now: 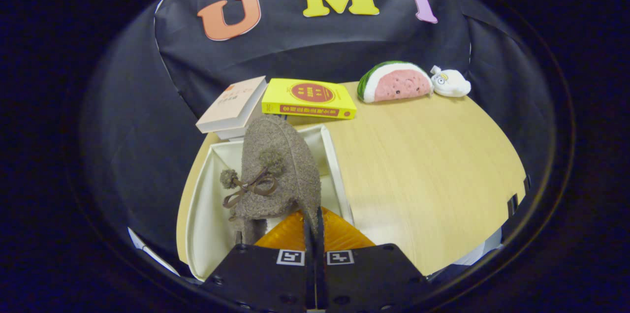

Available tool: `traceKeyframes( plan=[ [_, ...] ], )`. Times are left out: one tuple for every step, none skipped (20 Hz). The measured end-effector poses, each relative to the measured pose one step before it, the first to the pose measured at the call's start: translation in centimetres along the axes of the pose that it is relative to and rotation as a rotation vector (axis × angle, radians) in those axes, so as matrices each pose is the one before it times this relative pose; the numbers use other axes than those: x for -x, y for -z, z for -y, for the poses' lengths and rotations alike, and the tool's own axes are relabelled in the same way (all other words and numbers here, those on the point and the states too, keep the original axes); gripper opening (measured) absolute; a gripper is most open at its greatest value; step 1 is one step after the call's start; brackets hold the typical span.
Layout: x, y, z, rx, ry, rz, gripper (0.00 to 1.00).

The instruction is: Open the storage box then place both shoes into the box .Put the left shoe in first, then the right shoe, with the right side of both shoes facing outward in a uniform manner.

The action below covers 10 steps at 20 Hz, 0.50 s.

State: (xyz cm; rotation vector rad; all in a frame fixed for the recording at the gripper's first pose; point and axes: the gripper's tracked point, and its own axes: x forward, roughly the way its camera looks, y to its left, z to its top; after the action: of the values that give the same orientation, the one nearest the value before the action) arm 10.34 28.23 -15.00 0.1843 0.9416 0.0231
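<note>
The fingers (314,224) are clamped on 1 fuzzy brown shoe (278,170), held over the open white box (199,214). Next: lower it in.

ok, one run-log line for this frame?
gripper: shut on shoe | shoe: fuzzy brown, held over open box | box: white, lid off | phase: lowering shoe in

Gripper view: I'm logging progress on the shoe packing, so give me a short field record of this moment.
gripper: gripper shut on the shoe's edge
shoe: fuzzy brown shoe with bow and pompoms, held upright over the box
box: white storage box, open, on the table's left part
table: wooden table
beyond box: two books
far edge: watermelon plush, white plush beside it
second shoe: cannot tell
</note>
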Motion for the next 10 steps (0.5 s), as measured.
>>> traceKeyframes(
  plan=[
    [-0.18,0.365,-0.142,-0.00325,-0.00359,-0.01366,0.04],
    [-0.346,0.144,-0.217,-0.00305,-0.00608,-0.00043,0.04],
    [-0.193,0.131,0.162,0.00143,0.00784,-0.00301,0.04],
    [0.048,0.059,0.027,-0.00323,0.0032,0.00438,0.07],
    [-0.005,-0.1,-0.109,0.00149,0.00316,0.00894,0.1],
    [0.099,0.129,-0.02,0.01184,0.0041,0.00617,0.12],
    [0.291,-0.164,-0.178,0.01079,-0.01131,0.01298,0.12],
    [0.055,-0.011,-0.123,0.00912,-0.00109,0.01045,0.1],
    [0.495,-0.035,-0.237,-0.00132,-0.02389,0.01283,0.11],
    [0.408,0.048,-0.27,-0.00062,-0.0142,0.01303,0.19]
  ],
)
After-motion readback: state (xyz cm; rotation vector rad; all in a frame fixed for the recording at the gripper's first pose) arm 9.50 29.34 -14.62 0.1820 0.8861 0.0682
